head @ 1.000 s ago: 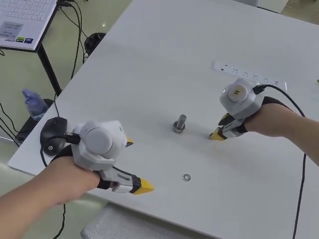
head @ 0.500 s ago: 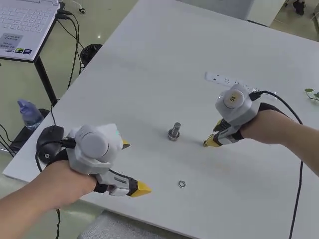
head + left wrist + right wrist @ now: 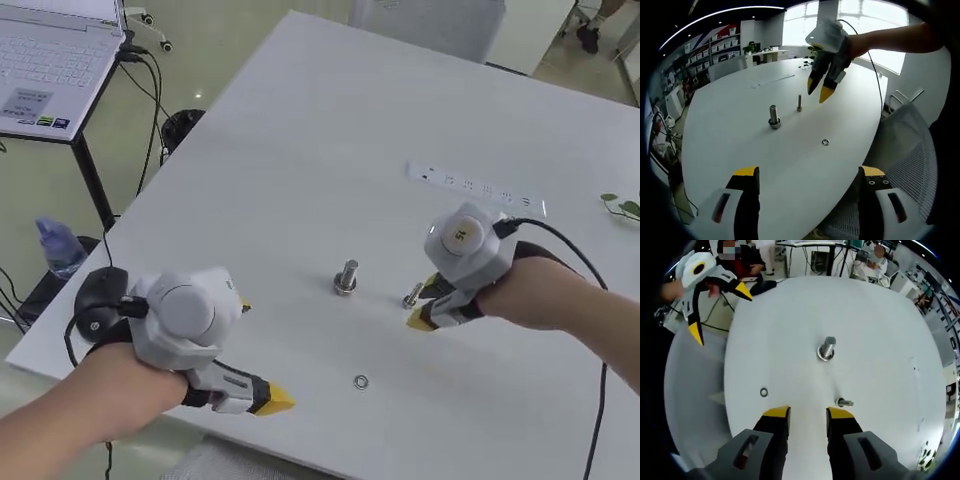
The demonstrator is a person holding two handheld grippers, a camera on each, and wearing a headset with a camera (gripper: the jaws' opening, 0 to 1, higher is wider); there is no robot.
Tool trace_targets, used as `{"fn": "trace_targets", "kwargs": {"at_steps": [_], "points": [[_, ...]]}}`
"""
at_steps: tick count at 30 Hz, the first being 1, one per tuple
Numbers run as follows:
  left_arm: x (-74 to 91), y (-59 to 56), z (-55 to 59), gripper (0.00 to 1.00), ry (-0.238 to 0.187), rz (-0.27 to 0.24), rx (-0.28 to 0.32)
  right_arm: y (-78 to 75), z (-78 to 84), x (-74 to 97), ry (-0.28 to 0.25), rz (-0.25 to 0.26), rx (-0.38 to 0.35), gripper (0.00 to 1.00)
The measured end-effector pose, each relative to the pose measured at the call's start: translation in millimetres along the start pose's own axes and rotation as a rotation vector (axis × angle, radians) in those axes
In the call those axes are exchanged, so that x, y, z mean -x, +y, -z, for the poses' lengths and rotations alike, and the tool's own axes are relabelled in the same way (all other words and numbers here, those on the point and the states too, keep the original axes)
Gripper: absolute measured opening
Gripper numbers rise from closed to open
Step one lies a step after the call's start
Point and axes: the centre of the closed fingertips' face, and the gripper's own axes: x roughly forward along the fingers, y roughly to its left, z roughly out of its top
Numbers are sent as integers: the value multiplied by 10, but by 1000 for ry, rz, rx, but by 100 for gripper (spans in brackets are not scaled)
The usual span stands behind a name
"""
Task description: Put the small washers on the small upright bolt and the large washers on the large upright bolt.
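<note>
White table (image 3: 300,150) holds large bolt (image 3: 346,277), small bolt (image 3: 411,296), washer (image 3: 361,381), power strip (image 3: 476,187).

A large steel bolt (image 3: 346,277) stands upright mid-scene, a small bolt (image 3: 411,295) stands upright near its right, and one small washer (image 3: 361,381) lies flat nearer, apart from both.

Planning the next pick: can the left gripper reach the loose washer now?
Probably yes: the left gripper is open, and only bare table lies between it and the washer.
</note>
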Motion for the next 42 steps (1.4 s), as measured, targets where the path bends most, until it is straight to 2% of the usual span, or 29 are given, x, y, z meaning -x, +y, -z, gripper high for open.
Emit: {"fn": "trace_targets", "kwargs": {"at_steps": [13,15,28,36,40,42], "points": [[68,-40,62,81,-1,-24,15,413,18,-36,-25,-36,35,30],[71,-43,69,81,1,-25,16,503,21,-61,-30,-55,42,31],[67,-65,92,80,6,-15,10,822,64,-247,-5,-90,58,31],[73,-44,87,79,-4,-17,16,846,97,-397,2,-71,60,30],[69,-52,114,79,-3,-17,21,833,67,-467,-19,-62,40,30],[65,-59,120,79,-4,-17,23,838,57,-522,-31,-56,63,30]]}}
